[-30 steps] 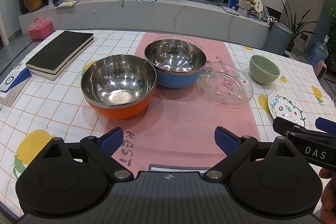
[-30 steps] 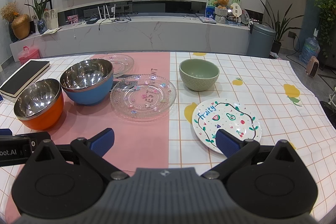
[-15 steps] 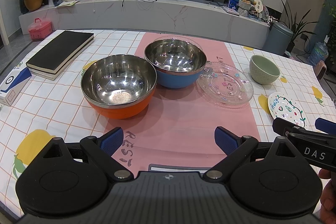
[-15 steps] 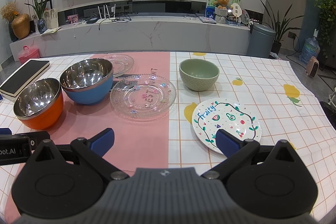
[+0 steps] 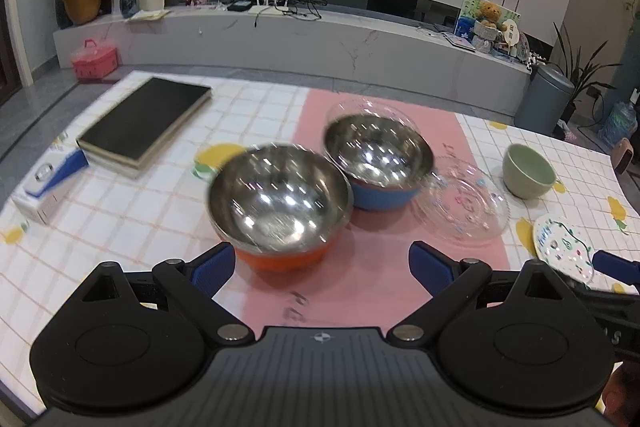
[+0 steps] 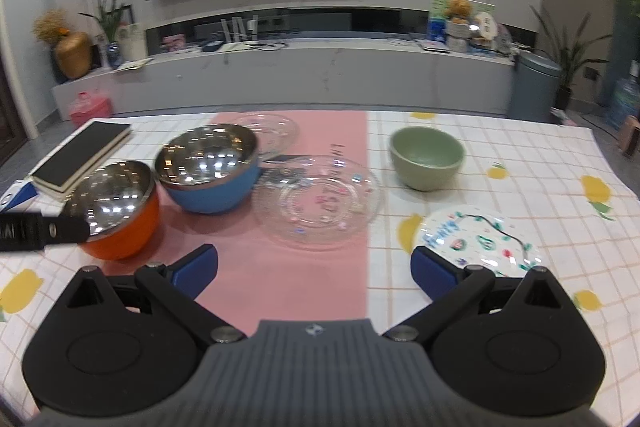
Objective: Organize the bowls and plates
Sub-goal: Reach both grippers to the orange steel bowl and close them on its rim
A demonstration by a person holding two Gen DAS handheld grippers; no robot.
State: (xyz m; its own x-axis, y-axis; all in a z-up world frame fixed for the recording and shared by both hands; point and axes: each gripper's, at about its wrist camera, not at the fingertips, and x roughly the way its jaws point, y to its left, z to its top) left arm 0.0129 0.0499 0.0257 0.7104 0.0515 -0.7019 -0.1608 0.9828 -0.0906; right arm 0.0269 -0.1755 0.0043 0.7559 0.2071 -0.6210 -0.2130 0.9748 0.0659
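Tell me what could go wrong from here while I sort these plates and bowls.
1. The orange bowl and blue bowl sit touching; lifting one with the open left gripper may knock the other.
2. The clear glass plate is hard to see and could get clipped.
3. The painted plate lies flat, just ahead of the open right gripper, and a finger could scrape it.

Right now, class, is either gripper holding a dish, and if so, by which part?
Nothing is held. The left gripper is open near the orange bowl without gripping it, and the right gripper is open above the tablecloth.
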